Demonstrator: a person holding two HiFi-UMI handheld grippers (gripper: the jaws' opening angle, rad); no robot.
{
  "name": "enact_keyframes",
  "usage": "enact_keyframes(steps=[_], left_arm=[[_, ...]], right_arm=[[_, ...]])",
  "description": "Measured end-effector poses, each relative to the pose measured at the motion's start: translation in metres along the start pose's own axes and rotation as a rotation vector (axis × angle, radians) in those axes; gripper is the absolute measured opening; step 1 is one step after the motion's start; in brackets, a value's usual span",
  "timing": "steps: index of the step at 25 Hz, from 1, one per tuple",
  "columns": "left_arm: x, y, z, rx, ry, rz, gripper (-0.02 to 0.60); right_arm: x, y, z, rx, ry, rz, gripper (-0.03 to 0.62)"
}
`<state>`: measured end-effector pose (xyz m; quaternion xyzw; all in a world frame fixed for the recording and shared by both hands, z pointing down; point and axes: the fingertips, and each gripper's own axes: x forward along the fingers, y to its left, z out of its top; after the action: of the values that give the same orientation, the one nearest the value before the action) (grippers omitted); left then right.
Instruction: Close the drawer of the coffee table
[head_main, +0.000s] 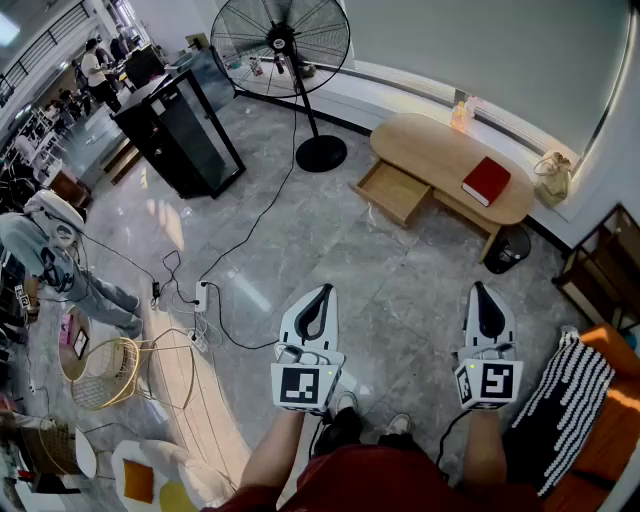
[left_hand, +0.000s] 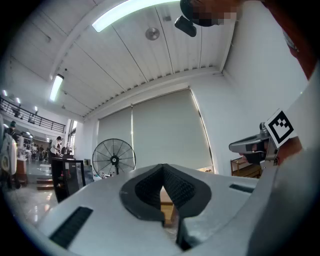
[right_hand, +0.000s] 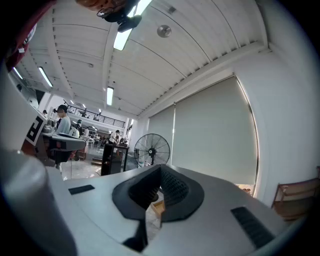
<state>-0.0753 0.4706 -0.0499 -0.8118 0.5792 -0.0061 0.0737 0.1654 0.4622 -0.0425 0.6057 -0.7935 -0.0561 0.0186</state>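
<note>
The oval wooden coffee table (head_main: 430, 150) stands far ahead by the window wall, and its drawer (head_main: 392, 191) is pulled out toward me on the left side. A red book (head_main: 486, 180) and a small bottle (head_main: 460, 114) sit on the top. My left gripper (head_main: 323, 291) and right gripper (head_main: 480, 289) are held level side by side, well short of the table, both shut with nothing in them. In the left gripper view the left gripper (left_hand: 162, 168) has its jaws together, with wood showing beyond them. In the right gripper view the right gripper (right_hand: 160, 168) frames the drawer (right_hand: 156, 208).
A standing fan (head_main: 282, 42) and a black cabinet (head_main: 180, 130) stand at the far left. Cables and a power strip (head_main: 200, 296) cross the floor to my left. A black bin (head_main: 510, 248), a bag (head_main: 550, 178), a wooden shelf (head_main: 610, 265) and a striped cushion (head_main: 570, 390) lie to the right. A person (head_main: 50, 250) stands at left.
</note>
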Motion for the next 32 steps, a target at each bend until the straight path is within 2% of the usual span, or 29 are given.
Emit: enact_keyframes(steps=[8, 15, 23, 29, 32], left_arm=[[-0.014, -0.028, 0.006, -0.01, 0.011, 0.014, 0.008], [-0.012, -0.029, 0.006, -0.008, 0.009, 0.008, 0.007], [-0.009, -0.011, -0.002, -0.009, 0.021, 0.004, 0.008], [-0.004, 0.019, -0.008, -0.01, 0.018, -0.012, 0.011], [0.0, 0.033, -0.016, -0.024, 0.033, -0.018, 0.081]], right_arm=[[-0.031, -0.007, 0.005, -0.002, -0.006, 0.01, -0.003], [-0.032, -0.006, 0.011, 0.026, -0.035, -0.005, -0.003], [-0.018, 0.015, 0.009, 0.023, -0.036, 0.016, -0.003], [0.005, 0.045, 0.009, 0.016, -0.023, 0.03, -0.003], [0.017, 0.06, 0.006, 0.014, -0.018, 0.034, -0.003]])
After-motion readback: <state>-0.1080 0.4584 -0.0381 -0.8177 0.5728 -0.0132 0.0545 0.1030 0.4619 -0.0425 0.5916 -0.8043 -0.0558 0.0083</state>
